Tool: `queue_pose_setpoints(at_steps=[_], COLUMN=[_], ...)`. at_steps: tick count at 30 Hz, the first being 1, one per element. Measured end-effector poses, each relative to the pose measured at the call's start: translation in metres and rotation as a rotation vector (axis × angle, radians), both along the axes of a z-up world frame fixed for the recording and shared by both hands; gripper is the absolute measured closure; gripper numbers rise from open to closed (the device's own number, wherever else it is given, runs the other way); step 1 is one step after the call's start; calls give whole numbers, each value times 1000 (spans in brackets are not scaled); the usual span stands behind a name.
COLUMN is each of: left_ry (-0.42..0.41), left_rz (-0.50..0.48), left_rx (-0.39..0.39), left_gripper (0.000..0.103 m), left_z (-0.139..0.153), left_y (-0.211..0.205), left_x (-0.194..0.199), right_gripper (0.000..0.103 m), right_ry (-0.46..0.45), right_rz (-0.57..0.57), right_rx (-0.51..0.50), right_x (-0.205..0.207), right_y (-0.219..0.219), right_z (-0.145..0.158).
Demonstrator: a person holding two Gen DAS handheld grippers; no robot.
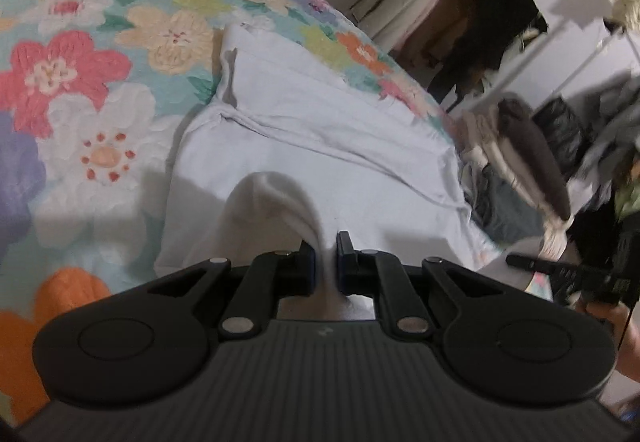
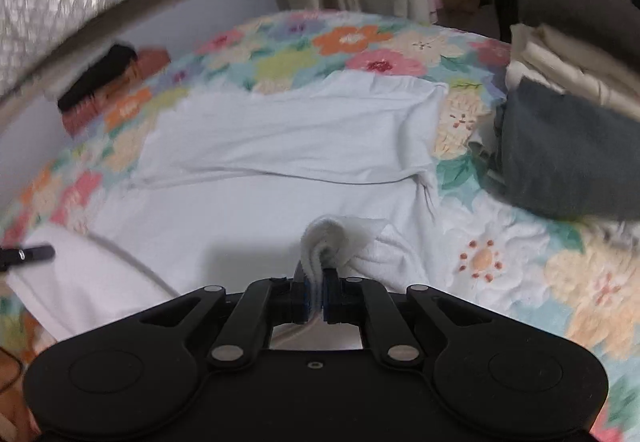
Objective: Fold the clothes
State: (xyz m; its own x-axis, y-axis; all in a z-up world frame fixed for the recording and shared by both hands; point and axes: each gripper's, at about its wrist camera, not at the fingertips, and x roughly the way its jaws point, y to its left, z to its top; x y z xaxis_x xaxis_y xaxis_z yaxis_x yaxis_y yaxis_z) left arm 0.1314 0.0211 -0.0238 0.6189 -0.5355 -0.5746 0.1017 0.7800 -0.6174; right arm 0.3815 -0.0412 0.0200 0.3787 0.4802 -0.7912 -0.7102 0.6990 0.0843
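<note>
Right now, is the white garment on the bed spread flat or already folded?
Partly folded: the white garment shows a layer doubled over with a crease across it, on the floral bedspread.

Both wrist views look down closely, sharing the white garment (image 1: 320,129) (image 2: 280,145).

**Count of things on and around the bed**

One white garment (image 2: 280,145) lies spread on one bed with a floral quilt (image 1: 100,81). Two tools are in view: the left tool (image 1: 324,262) and the right tool (image 2: 316,294), each clamped on a bunch of the white cloth. One stack of folded clothes (image 2: 568,129) sits at the quilt's edge; how many pieces it holds cannot be counted. One clothes rack (image 1: 480,21) stands behind.
</note>
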Motion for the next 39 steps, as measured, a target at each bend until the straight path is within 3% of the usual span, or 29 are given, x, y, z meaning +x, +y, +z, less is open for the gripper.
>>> queue_pose_setpoints(at_steps=[2,5,9,12,15,18,22,26,30,32,34,39], left_ry=[21,29,-11,-16,17,42,60,93,198,238,239,109], left_rz=[9,15,45,41,62,97,131,228,270,276,271,179], left_rx=[-55,-98,-41,11,-45,-56,-102,-135,-144,-156,-119,73], left_gripper=[94,94,94,94,94,94,94,94,94,94,93,92], left_z=[-6,-10,-4,4,5,5,2,-5,-15,-21,-23,-13], left_y=[3,6,8,1,5,9,11,8,5,5,2,-21], left_x=[5,9,9,18,46,87,150,196,235,256,274,288], right_gripper=[96,96,96,96,96,96,97,97,97,97,97,97], right_ry=[-28,-66,-126,-124,-158,-190,-166,-89,42,64,99,157], right_rz=[43,101,64,69,29,-30,-49,-80,-159,-195,-220,-206], right_rx=[-121,-170,-41,-37,58,66,141,199,265,281,300,228], right_x=[-7,-18,-11,8,37,77,130,170,213,230,246,273], right_y=[16,33,37,42,40,48,60,79,93,100,109,136], right_z=[0,-6,-12,-4,20,33,33,15,-6,-10,-18,-45])
